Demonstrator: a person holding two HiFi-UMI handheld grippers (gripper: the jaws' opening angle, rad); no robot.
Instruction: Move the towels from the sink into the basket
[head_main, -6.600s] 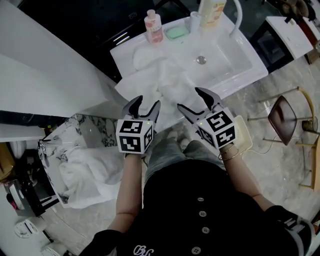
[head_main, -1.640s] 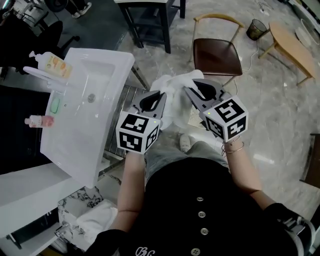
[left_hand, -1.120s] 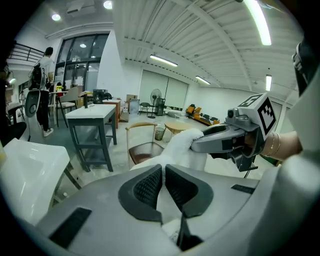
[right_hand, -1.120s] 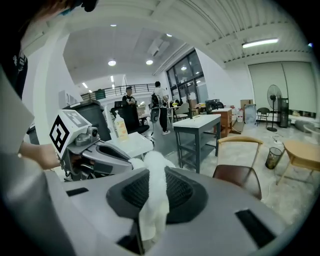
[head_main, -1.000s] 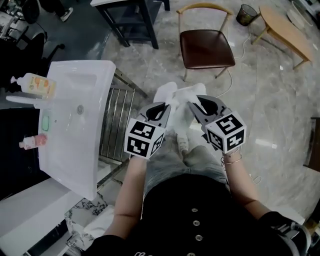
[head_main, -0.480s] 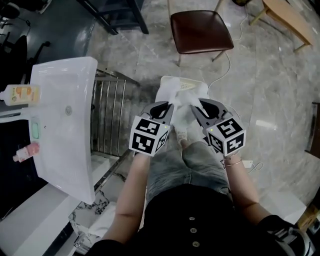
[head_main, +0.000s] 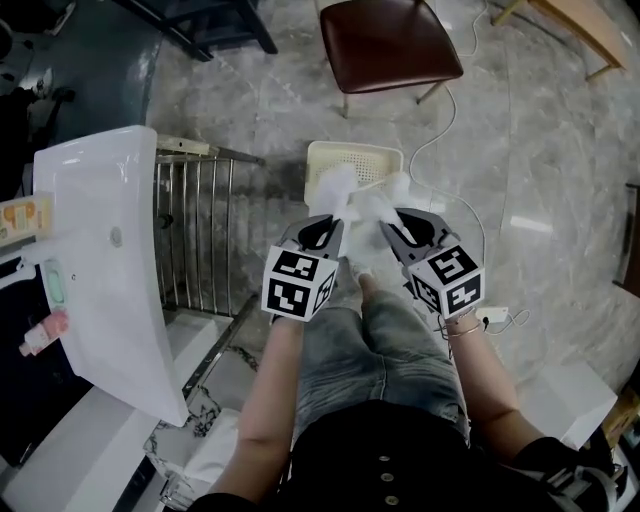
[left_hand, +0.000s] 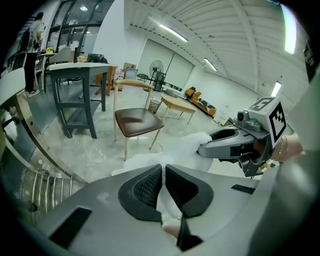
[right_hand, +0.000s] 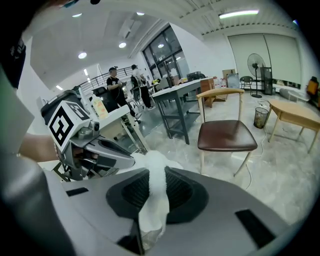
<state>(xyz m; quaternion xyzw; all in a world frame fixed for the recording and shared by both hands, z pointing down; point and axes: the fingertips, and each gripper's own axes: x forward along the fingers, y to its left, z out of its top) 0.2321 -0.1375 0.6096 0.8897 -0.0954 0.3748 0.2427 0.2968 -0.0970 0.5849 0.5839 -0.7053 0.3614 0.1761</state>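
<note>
A white towel (head_main: 362, 207) hangs between my two grippers, just above a cream plastic basket (head_main: 352, 147) that stands on the marble floor. My left gripper (head_main: 322, 228) is shut on the towel's left part, and the cloth (left_hand: 175, 155) shows beyond its closed jaws (left_hand: 164, 186). My right gripper (head_main: 408, 225) is shut on the right part; a strip of towel (right_hand: 156, 170) is pinched between its pads (right_hand: 152, 192). The white sink (head_main: 100, 270) is at the left, and I see no towel in its basin.
A brown chair (head_main: 385, 35) stands just beyond the basket. A metal rail rack (head_main: 200, 230) sits beside the sink. A cable and power strip (head_main: 490, 318) lie on the floor at the right. Another white towel (head_main: 215, 460) shows at the bottom left.
Both grippers took the towel from the sink and carried it away as the person turned. The basket has come into view, and the towel now hangs over its near edge.
</note>
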